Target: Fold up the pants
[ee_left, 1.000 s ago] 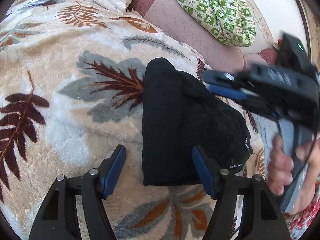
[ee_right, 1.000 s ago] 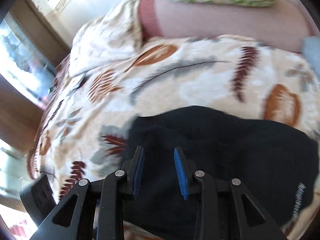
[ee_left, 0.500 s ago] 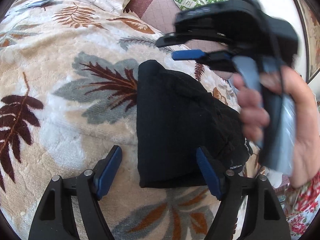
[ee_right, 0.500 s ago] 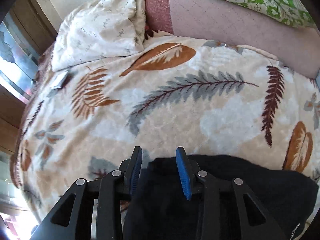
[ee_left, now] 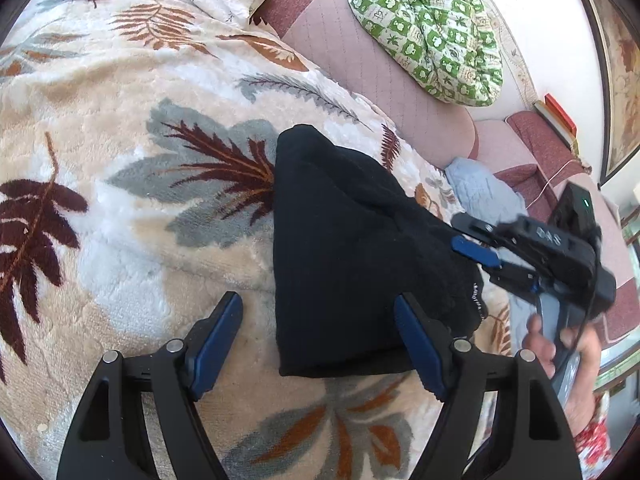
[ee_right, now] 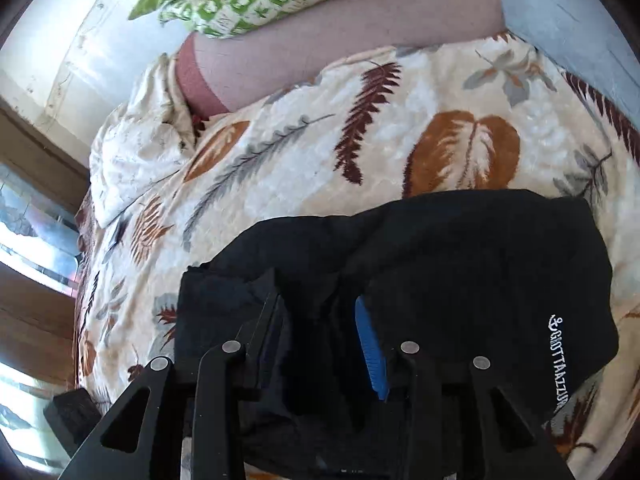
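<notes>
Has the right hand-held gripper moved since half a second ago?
Yes. The right hand-held gripper dropped from beside the green quilt to the pants' right edge.

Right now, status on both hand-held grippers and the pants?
Left hand-held gripper open, empty. Right hand-held gripper opening over black pants, no grip seen. Pants folded on leaf blanket. Nothing blocking.

Pants (ee_left: 352,248): one pair, black, soft knit fabric. Folded into a compact, thick bundle, roughly wedge-shaped in the left wrist view, narrow at the far end and wider at the near end. Small white lettering (ee_right: 560,364) runs along one edge at the right side. Lies flat on a cream fleece blanket (ee_left: 120,240) with a leaf pattern, on the bed. Upper layer slightly rumpled, edges not fully aligned.
</notes>
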